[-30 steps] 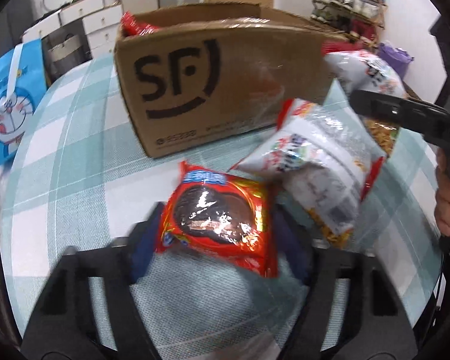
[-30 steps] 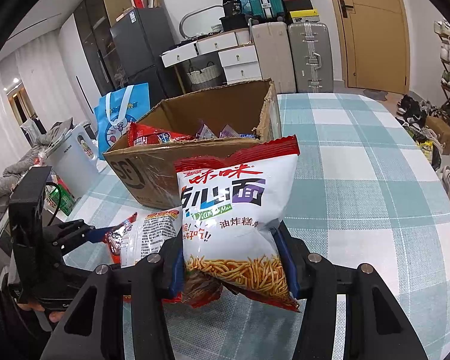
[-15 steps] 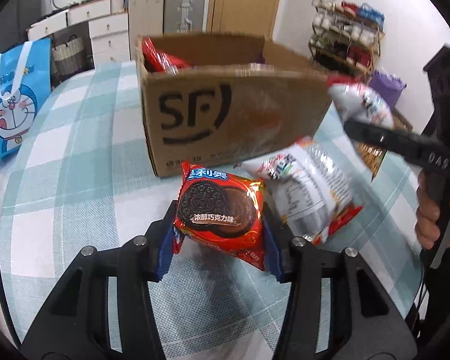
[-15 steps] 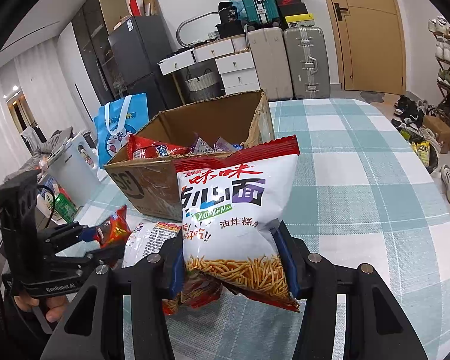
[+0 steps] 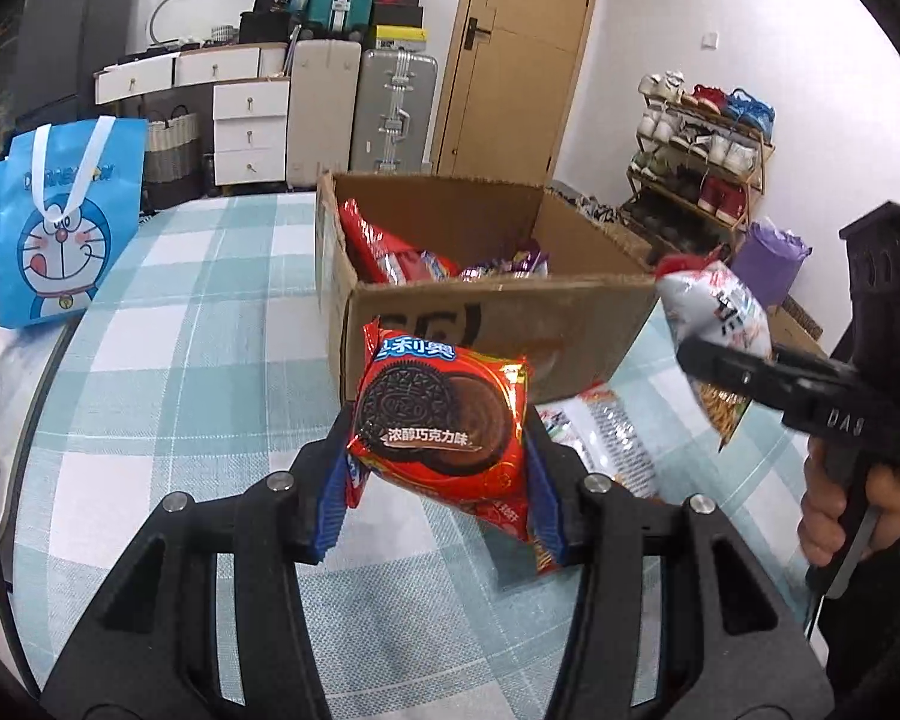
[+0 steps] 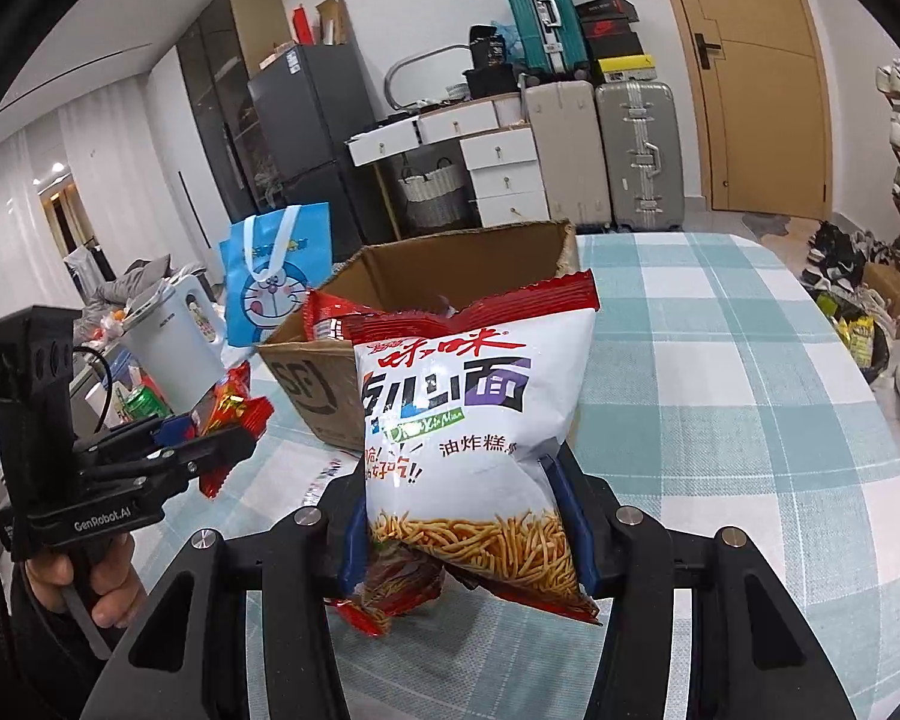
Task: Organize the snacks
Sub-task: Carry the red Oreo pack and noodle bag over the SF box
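Observation:
My left gripper [image 5: 438, 474] is shut on a red Oreo cookie pack [image 5: 441, 420], held above the checked tablecloth in front of the open cardboard box [image 5: 498, 324]. The same pack [image 6: 231, 408] shows in the right wrist view at the left. My right gripper [image 6: 465, 531] is shut on a white and red noodle-snack bag [image 6: 474, 420], upright in the air before the box [image 6: 330, 384]; in the left wrist view that bag [image 5: 714, 312] hangs at the right. Several snack packs [image 5: 402, 258] lie inside the box. Another white snack bag [image 5: 606, 444] lies flat on the table beside the box.
A blue cartoon gift bag [image 5: 60, 228] stands at the table's left edge. A white kettle [image 6: 174, 342] and a green can [image 6: 141, 405] sit beyond it. Suitcases [image 6: 636, 150], drawers and a shoe rack [image 5: 702, 150] line the room behind. A hand [image 5: 852, 510] holds the right gripper's handle.
My left gripper closed on the Oreo pack and lifted it off the table, so the box's inside now shows. The right gripper rose slightly with its bag.

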